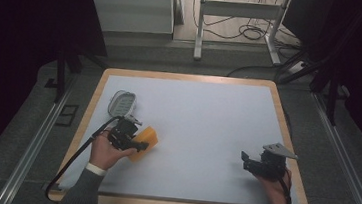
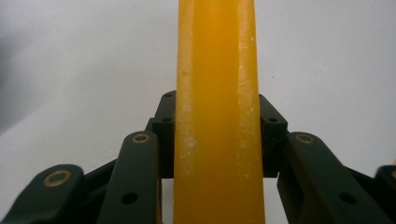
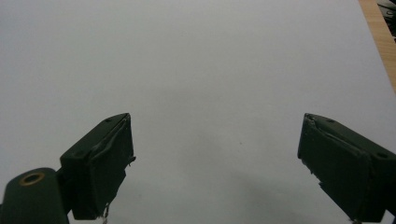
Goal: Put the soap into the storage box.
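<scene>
The left gripper is clamped on a flat yellow-orange plastic piece, near the left side of the white table top and just beside an oval grey-white object, so I judge the step in hand is carrying or placing this piece. The right gripper rests with its jaws wide apart and nothing between them, so the next move probably needs only the left hand to set the piece down carefully. The piece looks smooth and slightly waxy, with pale scuff marks along its edges.
</scene>
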